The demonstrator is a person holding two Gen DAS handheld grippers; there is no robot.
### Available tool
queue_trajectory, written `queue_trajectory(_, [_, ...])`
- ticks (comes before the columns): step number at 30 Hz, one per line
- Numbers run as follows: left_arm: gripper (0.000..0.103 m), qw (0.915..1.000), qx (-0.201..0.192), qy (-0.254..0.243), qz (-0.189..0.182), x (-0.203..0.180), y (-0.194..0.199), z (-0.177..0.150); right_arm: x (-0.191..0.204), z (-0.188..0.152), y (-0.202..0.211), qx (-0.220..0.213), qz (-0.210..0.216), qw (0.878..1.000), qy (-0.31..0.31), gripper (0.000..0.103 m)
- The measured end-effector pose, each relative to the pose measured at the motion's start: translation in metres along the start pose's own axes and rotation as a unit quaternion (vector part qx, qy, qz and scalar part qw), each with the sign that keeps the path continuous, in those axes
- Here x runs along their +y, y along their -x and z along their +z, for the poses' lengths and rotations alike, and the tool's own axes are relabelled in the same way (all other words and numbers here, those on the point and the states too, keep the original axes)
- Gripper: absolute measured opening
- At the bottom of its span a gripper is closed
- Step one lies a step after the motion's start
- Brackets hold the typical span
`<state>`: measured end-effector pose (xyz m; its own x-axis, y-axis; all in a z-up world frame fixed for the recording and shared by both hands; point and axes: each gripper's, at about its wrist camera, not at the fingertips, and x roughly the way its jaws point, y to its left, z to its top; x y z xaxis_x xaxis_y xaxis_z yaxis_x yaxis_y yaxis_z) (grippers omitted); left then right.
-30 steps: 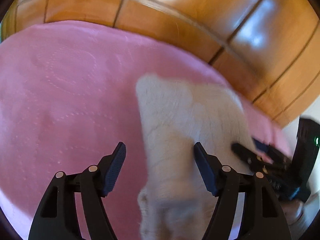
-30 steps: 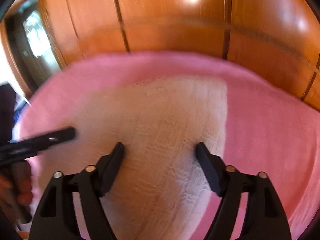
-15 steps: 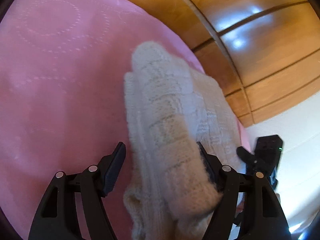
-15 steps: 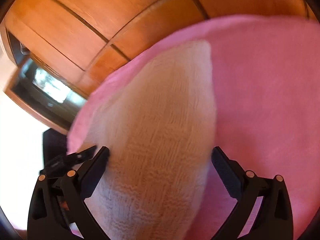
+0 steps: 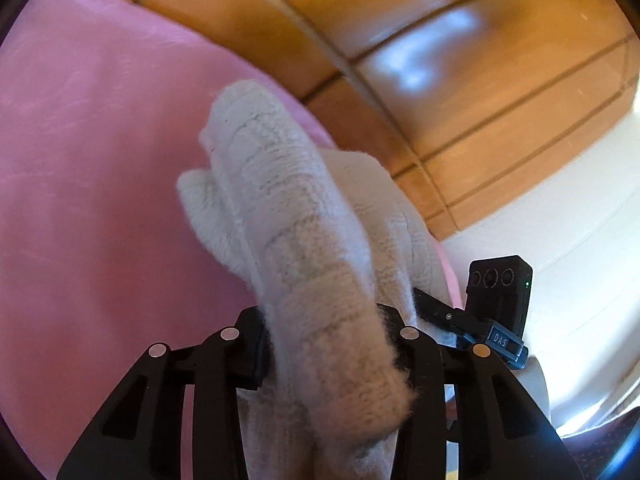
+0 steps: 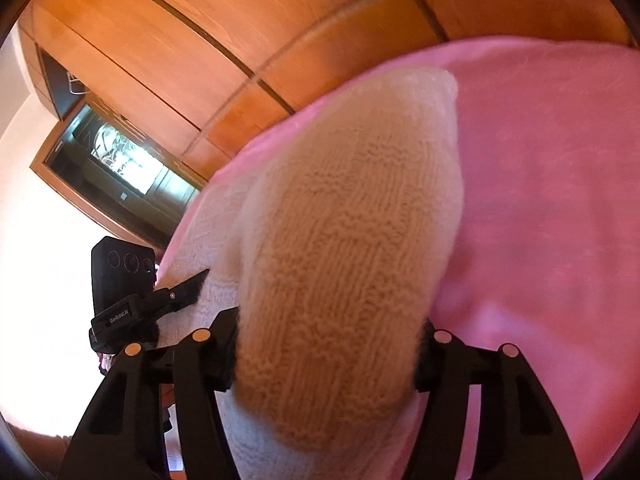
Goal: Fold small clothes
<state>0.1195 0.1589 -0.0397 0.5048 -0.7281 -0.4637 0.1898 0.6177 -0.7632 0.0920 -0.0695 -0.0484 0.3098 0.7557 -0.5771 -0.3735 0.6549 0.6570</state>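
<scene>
— Gripping what? Both the left gripper [image 5: 328, 354] and right gripper [image 6: 326, 354] pinch the knit sweater [image 5: 288, 216] over the pink blanket [image 5: 92, 168].
— Soft, light, floppy; hold near the edges.

Cream knit garment [image 5: 304, 240] bunched into thick fold (fuzzy, ribbed), lifted off pink blanket [image 5: 100, 200].

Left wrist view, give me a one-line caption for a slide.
Left gripper clamped on a bunched fold of cream knit garment above a pink blanket, with the right gripper gripping the garment alongside.
</scene>
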Motion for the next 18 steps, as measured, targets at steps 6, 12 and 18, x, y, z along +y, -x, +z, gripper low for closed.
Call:
queue_trajectory(6, [0.037,0.9955,0.045,-0.062,-0.056,-0.078,-0.061,-0.006,-0.02,-0.022,0.113,-0.088,-0.061,0.994,-0.006,0.06])
queue_trajectory(12, [0.037,0.9832,0.108,-0.135,-0.058,-0.168,-0.173,-0.014,-0.082,-0.044,0.192,-0.146,-0.154,0.975,-0.063,0.064])
queue_trajectory(18, [0.046,0.9414,0.161,-0.271,0.12,-0.198,-0.279,-0.057,-0.161,-0.091,0.186,-0.144,-0.2,0.954,-0.173,0.087])
